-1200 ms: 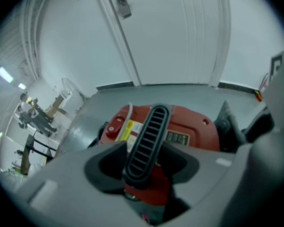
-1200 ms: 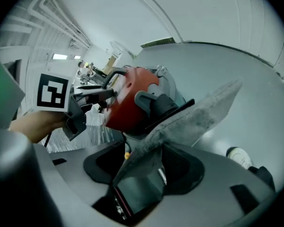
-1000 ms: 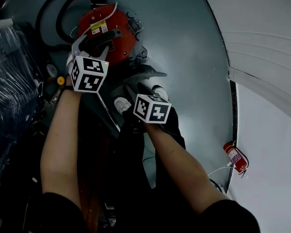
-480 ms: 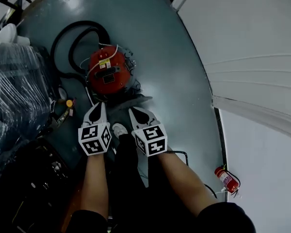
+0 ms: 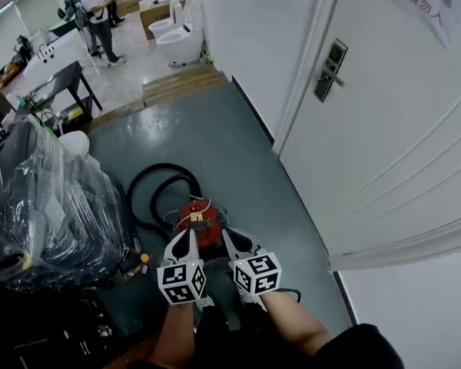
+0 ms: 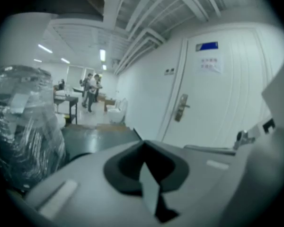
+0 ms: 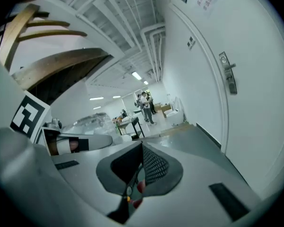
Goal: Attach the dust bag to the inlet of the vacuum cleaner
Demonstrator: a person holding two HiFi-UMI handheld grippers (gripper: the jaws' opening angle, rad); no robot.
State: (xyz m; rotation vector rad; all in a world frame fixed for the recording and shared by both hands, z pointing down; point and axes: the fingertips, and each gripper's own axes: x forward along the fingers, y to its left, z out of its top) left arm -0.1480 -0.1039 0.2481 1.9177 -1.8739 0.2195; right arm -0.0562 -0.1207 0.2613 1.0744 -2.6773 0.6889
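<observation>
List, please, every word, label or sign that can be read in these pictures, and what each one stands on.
Nothing reads clearly enough to quote.
On the white door, a white paper sign: two rows of Chinese characters, too blurred.
On the round red vacuum cleaner, a small yellow label: too small.
Above that sign, a blue plate: blurred.

light: bright ceiling strips (image 6: pixel 102 55) far off, dim foreground | distortion: strong fisheye bending, dark corners in gripper views | focus: soft motion blur, near parts unsharp
</observation>
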